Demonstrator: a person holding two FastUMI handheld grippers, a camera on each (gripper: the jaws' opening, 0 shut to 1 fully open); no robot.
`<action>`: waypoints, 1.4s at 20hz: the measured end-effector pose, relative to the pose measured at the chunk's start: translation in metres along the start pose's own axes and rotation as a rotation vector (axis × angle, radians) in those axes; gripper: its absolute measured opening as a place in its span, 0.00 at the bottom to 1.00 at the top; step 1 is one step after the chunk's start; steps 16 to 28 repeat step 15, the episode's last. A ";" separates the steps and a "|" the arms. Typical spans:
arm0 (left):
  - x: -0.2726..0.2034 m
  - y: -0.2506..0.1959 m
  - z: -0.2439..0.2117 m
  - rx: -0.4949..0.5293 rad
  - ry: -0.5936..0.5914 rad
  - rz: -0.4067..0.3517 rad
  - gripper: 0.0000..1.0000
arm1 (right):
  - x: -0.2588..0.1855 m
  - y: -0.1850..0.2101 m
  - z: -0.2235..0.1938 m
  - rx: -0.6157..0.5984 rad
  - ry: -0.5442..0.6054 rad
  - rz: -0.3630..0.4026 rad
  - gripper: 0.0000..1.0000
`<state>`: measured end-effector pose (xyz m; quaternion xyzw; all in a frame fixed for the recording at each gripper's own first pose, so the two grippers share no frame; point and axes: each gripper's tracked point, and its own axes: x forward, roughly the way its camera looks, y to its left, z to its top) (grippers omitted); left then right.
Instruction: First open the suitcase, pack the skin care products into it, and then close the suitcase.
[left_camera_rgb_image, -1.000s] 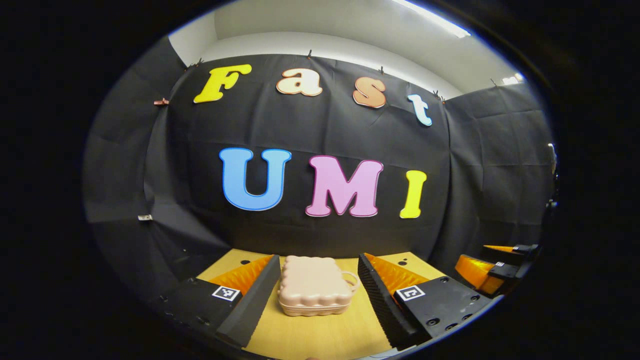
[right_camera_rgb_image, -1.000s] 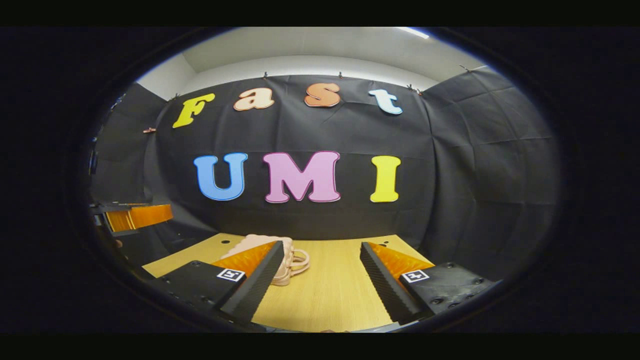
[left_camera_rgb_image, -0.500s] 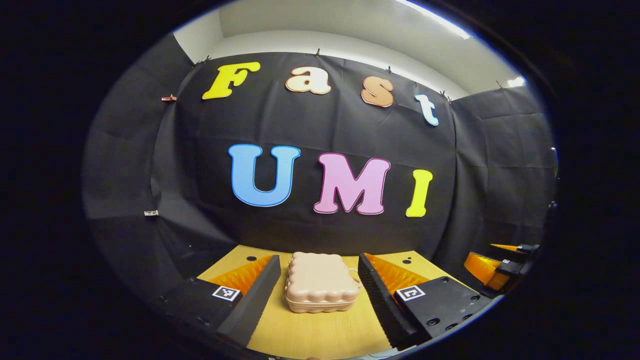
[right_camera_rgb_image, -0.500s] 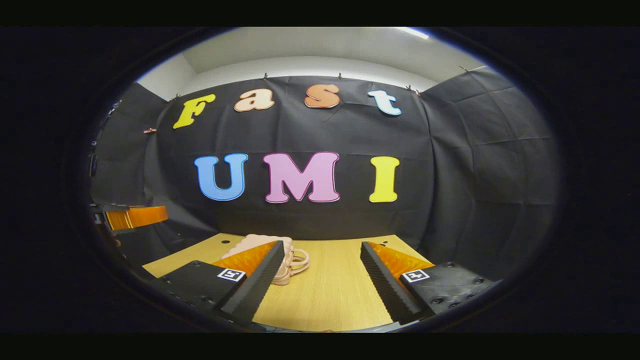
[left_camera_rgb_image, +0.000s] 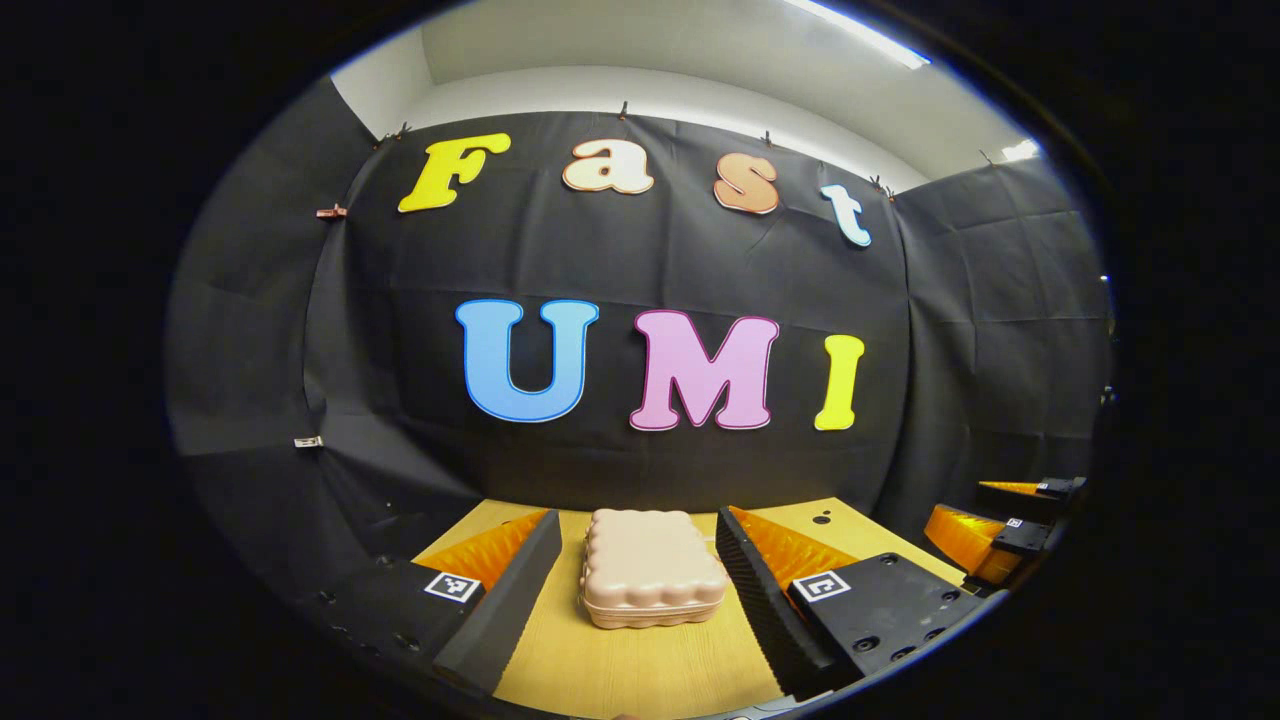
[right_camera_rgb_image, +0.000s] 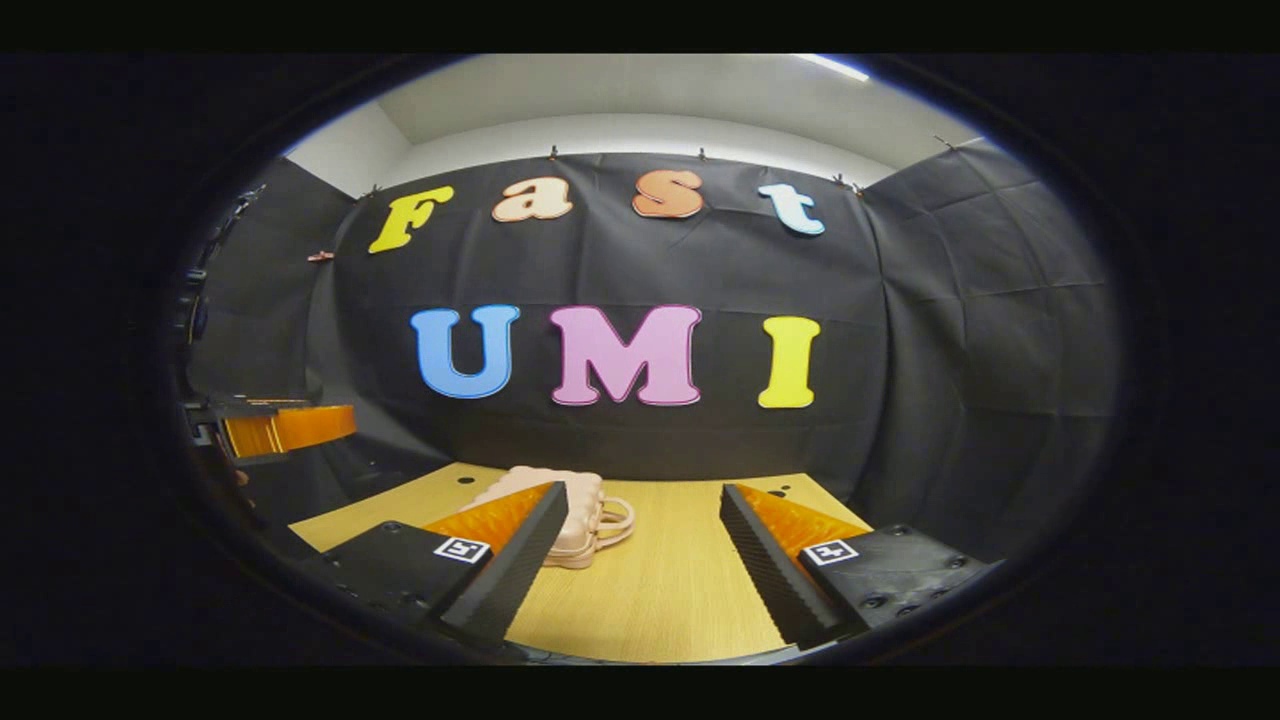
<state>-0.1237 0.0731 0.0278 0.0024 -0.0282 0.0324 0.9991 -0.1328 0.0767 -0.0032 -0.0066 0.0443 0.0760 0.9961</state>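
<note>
Left gripper view: the left gripper (left_camera_rgb_image: 637, 590) was held above the wooden table (left_camera_rgb_image: 640, 675), its two fingers spread wide apart and clamping nothing. The pink suitcase (left_camera_rgb_image: 652, 568) lay flat on the table, lid shut, seen in the gap between the two fingers but beyond their tips and apart from both. Its shell was scalloped along the edges. It sat nearer the right-hand finger than the left-hand one in this view. The black cloth wall (left_camera_rgb_image: 640, 260) rose close behind the table's far edge. At the far right edge of the view, the right gripper (left_camera_rgb_image: 990, 530) showed in part, off the table's right side; whether its fingers were apart could not be told from here.

Right gripper view: the right gripper (right_camera_rgb_image: 637, 560) stood open too, fingers wide apart, with bare table between them. The suitcase (right_camera_rgb_image: 580, 510) lay to the left of the gap, partly hidden behind the left-hand finger (right_camera_rgb_image: 510, 570); its looped handle (right_camera_rgb_image: 613, 521) faced toward the table's middle. No contact with it was seen. Far left, the left gripper (right_camera_rgb_image: 285, 430) showed in part, well apart from the suitcase.
</note>
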 end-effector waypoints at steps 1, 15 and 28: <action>0.000 0.004 0.001 0.002 0.000 0.007 0.97 | 0.000 0.001 0.000 -0.003 -0.004 0.003 0.97; -0.003 0.024 0.001 0.005 -0.005 0.054 0.97 | 0.007 0.016 -0.003 -0.013 0.008 0.030 0.97; -0.003 0.024 0.001 0.005 -0.005 0.054 0.97 | 0.007 0.016 -0.003 -0.013 0.008 0.030 0.97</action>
